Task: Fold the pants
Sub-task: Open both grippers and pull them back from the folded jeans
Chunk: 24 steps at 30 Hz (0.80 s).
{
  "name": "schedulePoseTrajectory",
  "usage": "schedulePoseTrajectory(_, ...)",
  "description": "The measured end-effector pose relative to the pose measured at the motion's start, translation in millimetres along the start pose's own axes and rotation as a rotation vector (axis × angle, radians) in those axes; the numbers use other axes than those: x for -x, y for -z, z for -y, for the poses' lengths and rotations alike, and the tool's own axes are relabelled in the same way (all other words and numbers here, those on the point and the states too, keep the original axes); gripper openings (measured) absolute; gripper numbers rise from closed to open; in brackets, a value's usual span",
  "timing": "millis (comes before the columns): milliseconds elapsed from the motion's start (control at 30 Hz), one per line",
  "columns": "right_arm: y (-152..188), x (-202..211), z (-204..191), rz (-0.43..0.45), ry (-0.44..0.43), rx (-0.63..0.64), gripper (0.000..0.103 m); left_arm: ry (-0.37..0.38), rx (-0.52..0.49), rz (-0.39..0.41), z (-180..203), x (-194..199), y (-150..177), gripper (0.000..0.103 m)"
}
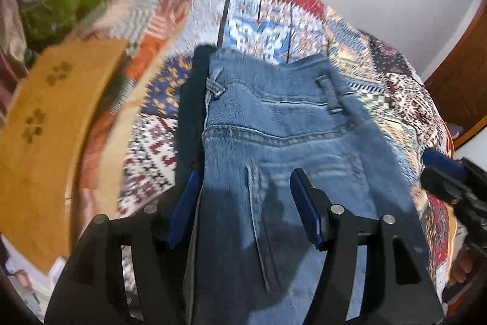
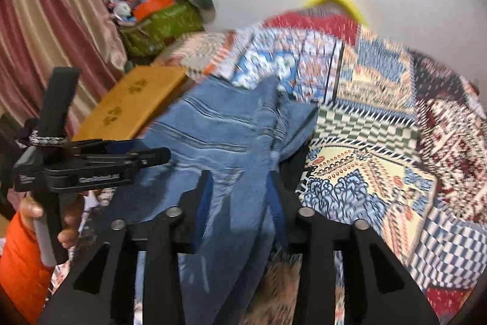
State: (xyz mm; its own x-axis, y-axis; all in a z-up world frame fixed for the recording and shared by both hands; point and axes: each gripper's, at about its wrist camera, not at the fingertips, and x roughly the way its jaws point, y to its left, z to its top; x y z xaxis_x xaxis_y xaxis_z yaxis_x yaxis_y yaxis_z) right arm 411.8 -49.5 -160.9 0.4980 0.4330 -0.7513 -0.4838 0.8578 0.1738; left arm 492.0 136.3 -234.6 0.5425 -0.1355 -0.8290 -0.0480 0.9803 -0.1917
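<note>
Right wrist view: white lettering on the left claw [image 2: 152, 157] body at left centre is too blurred to read. Right claw [image 2: 240, 191], lower centre, has its pads closed on a bunched fold of the jeans [image 2: 219, 124]. Left wrist view: left claw [image 1: 243, 197] stands wide apart, jeans [image 1: 274, 127] between the pads, grip not clear. Jeans lie on the patterned bedspread [image 1: 380, 75]; lower legs cut off at the frame bottom.
</note>
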Motion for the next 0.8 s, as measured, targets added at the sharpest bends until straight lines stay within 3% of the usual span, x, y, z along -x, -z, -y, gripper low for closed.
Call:
schedulePoseTrajectory(100, 2, 39, -15, 0.066, -0.010, 0.004, 0.037, 0.006, -0.036, 0.060, 13, 49, 13, 0.062)
schedulePoseTrajectory(267, 9, 126, -52, 0.219, -0.022, 0.045, 0.037, -0.010, -0.099, 0.243, 36, 153, 40, 0.063)
schedulePoseTrajectory(333, 11, 151, -61, 0.277, -0.030, 0.056, 0.037, -0.019, -0.125, 0.320, 45, 193, 53, 0.065)
schedulePoseTrajectory(400, 19, 187, -77, 0.346, -0.047, 0.064, 0.037, -0.006, -0.144, 0.394, 54, 233, 68, 0.075)
schedulePoseTrajectory(533, 38, 233, -98, 0.443, -0.052, 0.084, 0.037, 0.003, -0.176, 0.533, 71, 299, 103, 0.080)
schedulePoseTrajectory(700, 67, 281, -119, 0.561, -0.033, 0.108, 0.037, -0.024, -0.202, 0.676, 86, 356, 148, 0.086)
schedulePoseTrajectory(800, 83, 300, -127, 0.603, -0.029, 0.116, 0.043, -0.027, -0.190, 0.743, 90, 379, 171, 0.093)
